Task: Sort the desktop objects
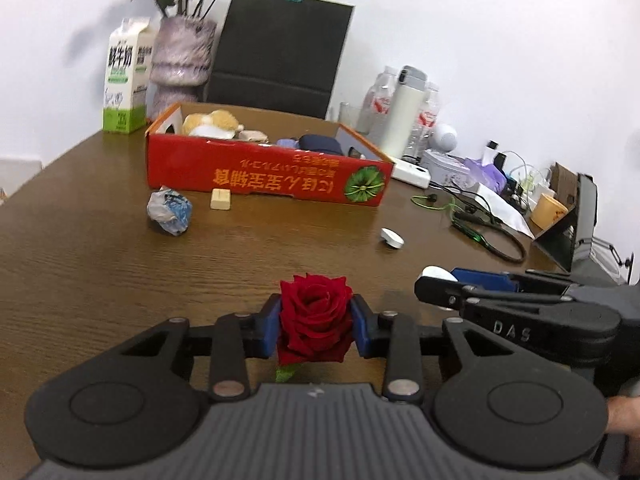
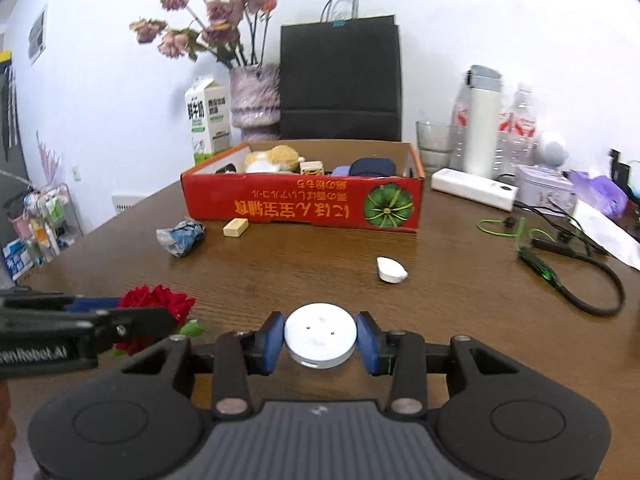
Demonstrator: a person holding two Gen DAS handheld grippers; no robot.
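Red rose (image 1: 314, 316), soft and crushable, sits pinched across the bloom in the left gripper (image 1: 315, 326) jaws near the box (image 1: 256, 176); right gripper (image 2: 320, 340) jaws clamp a rigid, slick puck (image 2: 320, 334) by its rim.

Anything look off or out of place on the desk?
The red box sits with its printed text upside down toward the cameras. A crumpled wrapper lies loose on the table in front of it. The flowers in the vase look wilted. Nothing spilled.
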